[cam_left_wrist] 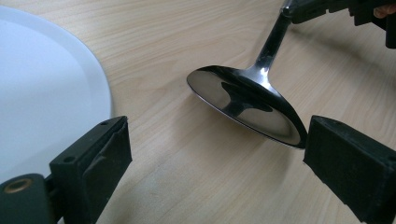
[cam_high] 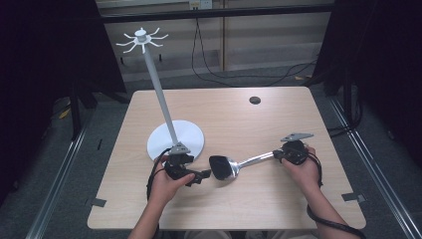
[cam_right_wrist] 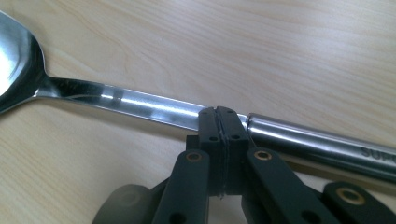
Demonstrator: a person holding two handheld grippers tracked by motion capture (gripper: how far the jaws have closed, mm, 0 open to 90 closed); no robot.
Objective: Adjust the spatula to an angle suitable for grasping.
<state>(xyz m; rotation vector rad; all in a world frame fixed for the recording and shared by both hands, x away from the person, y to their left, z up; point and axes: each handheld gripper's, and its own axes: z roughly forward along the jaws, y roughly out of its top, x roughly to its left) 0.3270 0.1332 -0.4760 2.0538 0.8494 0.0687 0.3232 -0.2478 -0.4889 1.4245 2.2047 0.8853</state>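
Steel ladle (cam_high: 226, 167) clamped in right gripper (cam_high: 283, 154) jaws, left gripper (cam_high: 203, 175) jaws spread wide

The worktop (cam_high: 278, 199) is a pale wood slab with rounded corners and a small dark round hole (cam_high: 255, 100) near its far edge. Around the worktop lies grey carpet (cam_high: 107, 134), with metal rails (cam_high: 59, 174) running along both sides of it. Beyond the worktop's far edge stands a light panelled wall (cam_high: 268, 40), black cables (cam_high: 239, 74) trailing down it to the floor. Dark curtains (cam_high: 45, 59) hang to either side of the worktop. Even, soft light falls on the wood.
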